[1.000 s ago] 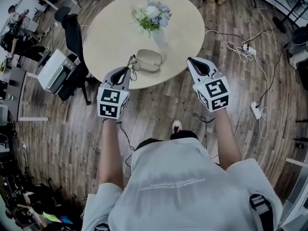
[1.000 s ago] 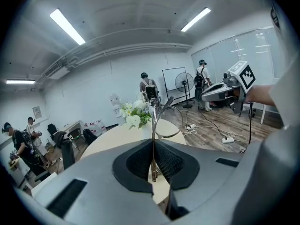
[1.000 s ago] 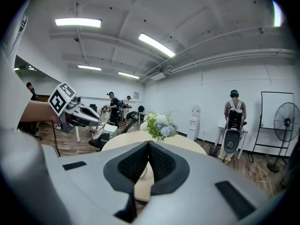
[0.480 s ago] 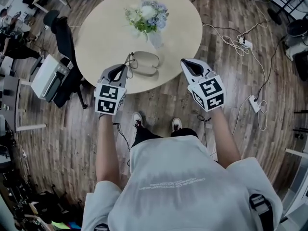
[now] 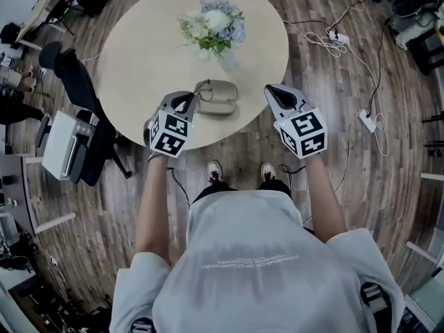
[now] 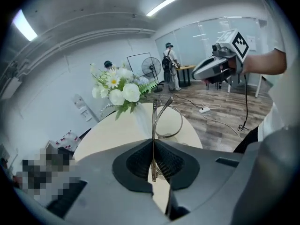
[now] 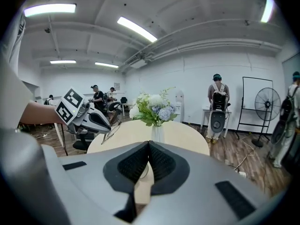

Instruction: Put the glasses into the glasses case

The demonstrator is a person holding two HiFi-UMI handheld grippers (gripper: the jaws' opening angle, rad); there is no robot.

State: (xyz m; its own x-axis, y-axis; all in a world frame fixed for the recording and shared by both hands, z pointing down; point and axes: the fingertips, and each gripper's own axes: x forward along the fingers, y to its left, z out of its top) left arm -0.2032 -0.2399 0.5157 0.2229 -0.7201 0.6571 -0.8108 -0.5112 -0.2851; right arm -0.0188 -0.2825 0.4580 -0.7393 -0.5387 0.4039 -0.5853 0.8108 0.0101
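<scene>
Since the left hand-held gripper (image 6: 153,146) is clamped shut on the glasses (image 6: 153,118), handling is the main concern. Thin metal wire frame: light, springy, easy to bend, and the lenses will scratch. The frame sits edge-on between the pads, with the lens rim sticking out ahead of the jaws. Can't tell exactly which part is pinched. It's a narrow hold, so my guess is the glasses could pivot or slip if bumped. A hold nearer the hinge or bridge would be stiffer.

Location: the glasses are in the air over the near edge of the desk (image 5: 139,61), just left of the glasses case (image 5: 216,97). The case lies on the desk, on the near side of the flower vase (image 5: 211,30). It looks open, but it's too small in the head view to be sure.

Right hand-held gripper (image 7: 147,149): jaws together, nothing between them. It hangs by the desk's near edge, right of the case and apart from it.

Pose: both forearms stretched forward, marker cubes up, noses angled inward toward the case, the left one closer to it.

Next move as I read it: lower gently and lay the frame flat in the case without pushing. The case looks light and may slide, so the free gripper could steady it.
</scene>
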